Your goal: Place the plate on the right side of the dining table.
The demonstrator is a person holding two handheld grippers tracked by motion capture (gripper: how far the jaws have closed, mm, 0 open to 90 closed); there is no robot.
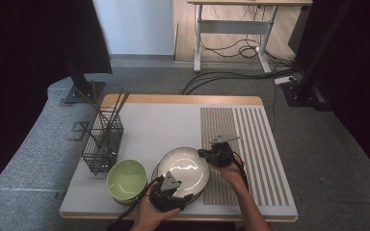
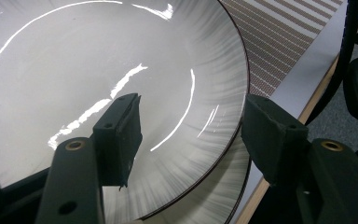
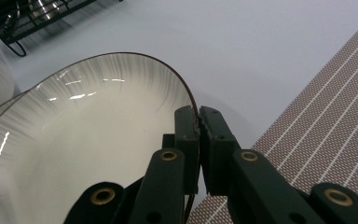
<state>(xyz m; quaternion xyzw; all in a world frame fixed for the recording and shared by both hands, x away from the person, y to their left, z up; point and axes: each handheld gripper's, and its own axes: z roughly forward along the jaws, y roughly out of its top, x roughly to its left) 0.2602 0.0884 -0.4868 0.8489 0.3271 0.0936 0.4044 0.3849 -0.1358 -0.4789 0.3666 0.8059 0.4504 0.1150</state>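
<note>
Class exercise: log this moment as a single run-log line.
right gripper: shut on top plate rim | left gripper: open, jaws straddling near rim | second plate beneath | green bowl beside, to the left

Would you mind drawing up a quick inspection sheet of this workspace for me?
Surface: white table with a wooden edge; striped placemat on its right part.
Job's things: top plate of a stack, tilted up; lower plate beneath it.
Clutter: green bowl left of the plates; black wire basket holding chopsticks.
Grippers: right gripper shut on the top plate's rim; left gripper open, jaws astride the near rim.
Cables: black floor cables behind the table.
Surroundings: grey carpet, a desk frame at the back, dark curtains.
</note>
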